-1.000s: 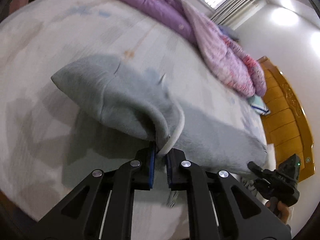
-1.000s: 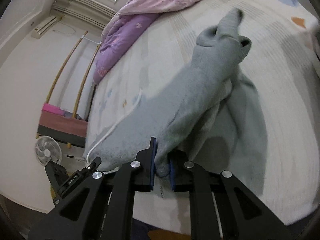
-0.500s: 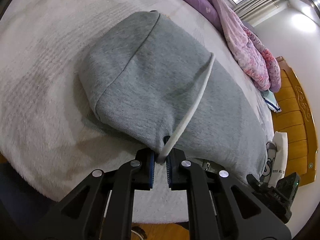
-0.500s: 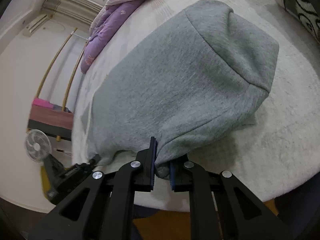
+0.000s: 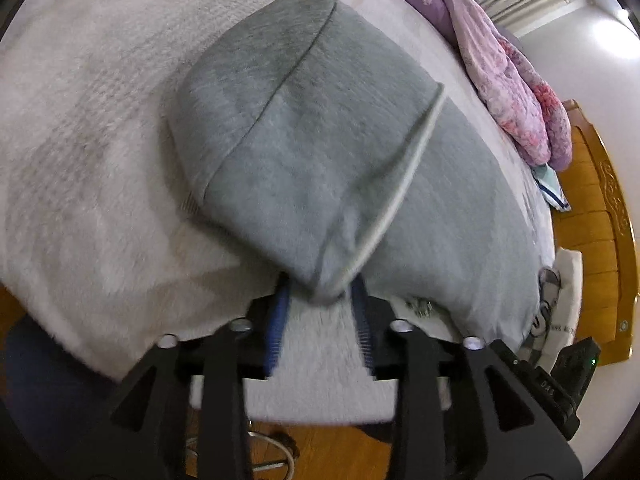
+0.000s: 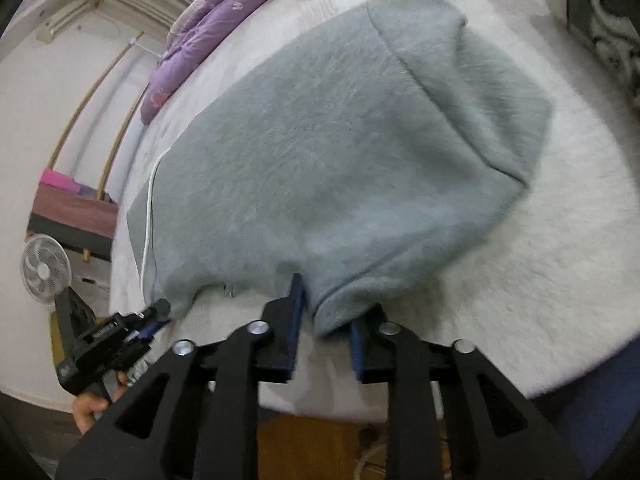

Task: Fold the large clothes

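A grey hoodie [image 5: 320, 140] lies folded over on the white fuzzy bed cover [image 5: 92, 160], its white drawstring [image 5: 400, 184] running across it. My left gripper [image 5: 320, 292] is at the near edge of the bed. Its jaws are opening, and the hoodie's near corner rests loose between the blue pads [image 5: 278, 320]. My right gripper [image 6: 332, 300] is also opening, with the other near corner of the hoodie [image 6: 340, 140] slack between its pads. Each gripper shows in the other's view: the right one [image 5: 560, 376], and the left one [image 6: 108, 336] in a hand.
A purple and pink quilt [image 5: 500, 64] is heaped along the far side of the bed. A wooden headboard [image 5: 600, 220] stands on the right. In the right wrist view a fan [image 6: 44, 268] stands on the floor, and a dark patterned cloth [image 6: 600, 20] lies at the top right.
Both grippers carried the hoodie's edge down toward the near side of the bed, folding it over. Their jaws then spread apart and released the cloth.
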Demonstrator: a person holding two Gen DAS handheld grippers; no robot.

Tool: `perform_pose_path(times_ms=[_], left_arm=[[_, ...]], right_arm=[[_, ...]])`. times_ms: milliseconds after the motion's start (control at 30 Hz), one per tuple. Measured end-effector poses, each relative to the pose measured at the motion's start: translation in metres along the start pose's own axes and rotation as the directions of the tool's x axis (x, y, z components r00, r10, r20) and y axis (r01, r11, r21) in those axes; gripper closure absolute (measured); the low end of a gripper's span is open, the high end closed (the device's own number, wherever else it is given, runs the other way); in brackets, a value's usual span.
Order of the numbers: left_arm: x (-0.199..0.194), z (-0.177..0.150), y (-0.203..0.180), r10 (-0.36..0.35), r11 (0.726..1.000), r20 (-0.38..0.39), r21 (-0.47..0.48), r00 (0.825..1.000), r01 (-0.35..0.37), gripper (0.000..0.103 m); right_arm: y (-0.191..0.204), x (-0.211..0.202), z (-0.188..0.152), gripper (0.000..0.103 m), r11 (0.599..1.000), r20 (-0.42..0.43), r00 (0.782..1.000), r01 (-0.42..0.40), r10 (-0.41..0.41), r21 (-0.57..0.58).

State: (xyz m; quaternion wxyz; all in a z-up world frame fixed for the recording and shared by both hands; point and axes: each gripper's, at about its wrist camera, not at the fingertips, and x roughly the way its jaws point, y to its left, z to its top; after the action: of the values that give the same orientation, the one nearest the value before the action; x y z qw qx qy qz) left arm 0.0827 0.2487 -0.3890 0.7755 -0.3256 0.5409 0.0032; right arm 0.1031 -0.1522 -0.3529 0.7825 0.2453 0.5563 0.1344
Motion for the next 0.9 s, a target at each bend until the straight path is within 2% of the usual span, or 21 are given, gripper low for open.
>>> perform_pose_path(times_ms=[167, 267, 300, 333, 400, 467, 533, 667, 733, 767, 800, 833, 900], left_arm=[[-0.03, -0.01, -0.018, -0.014, 0.992, -0.001, 0.122, 1.0, 0.014, 0.063], [-0.041, -0.006, -0.04, -0.025, 0.983, 0.04, 0.184, 0.999, 0.017, 0.061], [-0.042, -0.002, -0.047, -0.028, 0.979, 0.054, 0.201, 0.998, 0.016, 0.052], [-0.042, 0.004, -0.055, -0.034, 0.976, 0.069, 0.216, 0.997, 0.019, 0.043], [-0.035, 0.022, -0.07, -0.027, 0.97, 0.107, 0.245, 0.994, 0.0, 0.042], [-0.022, 0.043, -0.08, -0.006, 0.964, 0.116, 0.266, 0.993, -0.025, 0.04], [-0.005, 0.067, -0.085, 0.035, 0.963, 0.12, 0.261, 0.992, -0.066, 0.03], [0.019, 0.109, -0.084, 0.141, 0.951, 0.166, 0.252, 0.976, -0.18, 0.03], [0.033, 0.125, -0.076, 0.158, 0.957, 0.117, 0.225, 0.98, -0.181, 0.029], [0.046, 0.133, -0.068, 0.183, 0.961, 0.061, 0.202, 0.981, -0.191, 0.029], [0.059, 0.137, -0.06, 0.178, 0.968, 0.008, 0.179, 0.984, -0.177, 0.029], [0.067, 0.139, -0.055, 0.171, 0.972, -0.015, 0.167, 0.985, -0.166, 0.027], [0.08, 0.141, -0.045, 0.146, 0.979, -0.03, 0.145, 0.989, -0.14, 0.026]], right_arm=[[0.005, -0.037, -0.007, 0.069, 0.994, 0.014, 0.997, 0.078, -0.077, -0.076], [0.008, -0.057, -0.001, 0.07, 0.995, 0.058, 0.997, 0.046, -0.041, -0.091], [0.013, -0.062, 0.009, 0.073, 0.995, 0.08, 0.996, 0.032, -0.025, -0.097], [0.017, -0.064, 0.017, 0.075, 0.994, 0.096, 0.995, 0.026, -0.015, -0.11], [0.026, -0.062, 0.04, 0.086, 0.988, 0.131, 0.991, 0.052, -0.033, -0.144], [0.03, -0.055, 0.063, 0.09, 0.988, 0.146, 0.989, 0.057, -0.036, -0.145], [0.032, -0.046, 0.082, 0.092, 0.986, 0.155, 0.986, 0.081, -0.058, -0.146], [0.028, -0.016, 0.118, 0.092, 0.975, 0.136, 0.981, 0.161, -0.141, -0.154], [0.021, 0.005, 0.126, 0.093, 0.967, 0.104, 0.977, 0.201, -0.186, -0.16], [0.014, 0.014, 0.128, 0.099, 0.961, 0.088, 0.972, 0.228, -0.216, -0.157], [0.005, 0.03, 0.131, 0.103, 0.949, 0.059, 0.964, 0.265, -0.258, -0.17], [-0.001, 0.04, 0.132, 0.103, 0.944, 0.04, 0.96, 0.281, -0.279, -0.172], [-0.024, 0.059, 0.128, 0.103, 0.959, 0.035, 0.97, 0.244, -0.242, -0.143]])
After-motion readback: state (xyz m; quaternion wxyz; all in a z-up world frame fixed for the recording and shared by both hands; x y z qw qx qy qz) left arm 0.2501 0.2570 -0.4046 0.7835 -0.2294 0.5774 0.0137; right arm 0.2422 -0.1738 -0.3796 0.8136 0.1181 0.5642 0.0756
